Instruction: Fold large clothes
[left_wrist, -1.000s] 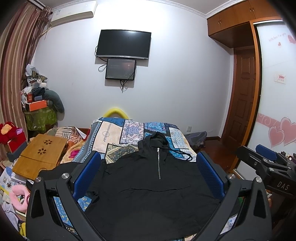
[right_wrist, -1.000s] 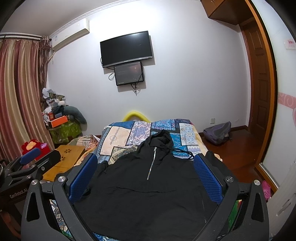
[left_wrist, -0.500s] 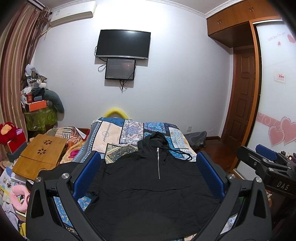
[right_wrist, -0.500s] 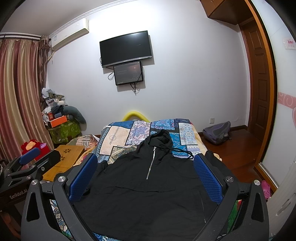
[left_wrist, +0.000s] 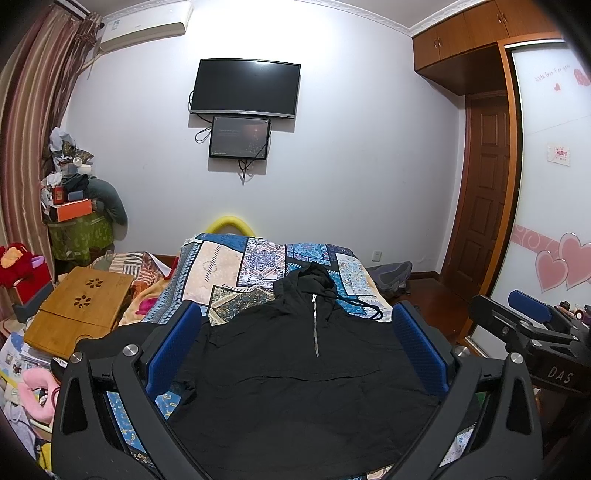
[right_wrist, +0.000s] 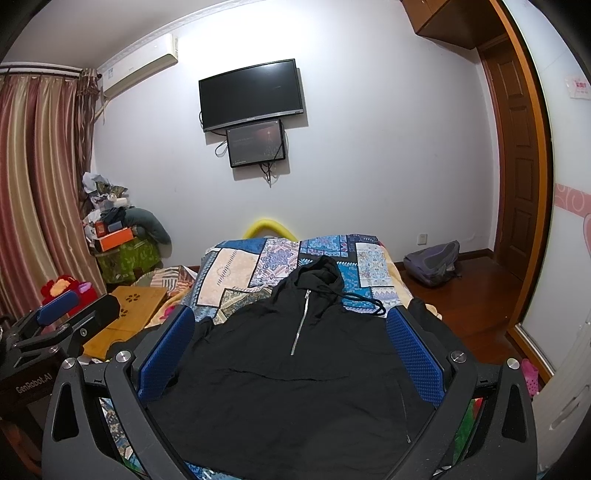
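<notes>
I hold my left gripper (left_wrist: 295, 325) above the near end of the bed (left_wrist: 221, 266), its blue-padded jaws spread wide with nothing between them. My right gripper (right_wrist: 290, 328) hovers beside it, jaws just as wide and equally empty. Below both lies the black hoodie (left_wrist: 303, 376), spread flat and face up on the patchwork bedspread, hood pointing toward the far wall, half zipper (left_wrist: 315, 325) running down from the collar, one drawstring (left_wrist: 364, 308) trailing off to the right. Neither gripper touches the cloth. On the far wall hangs a dark television (left_wrist: 244, 88) with a smaller screen (left_wrist: 239, 137) under it. A wooden lap table (left_wrist: 79, 310) sits left of the bed.
</notes>
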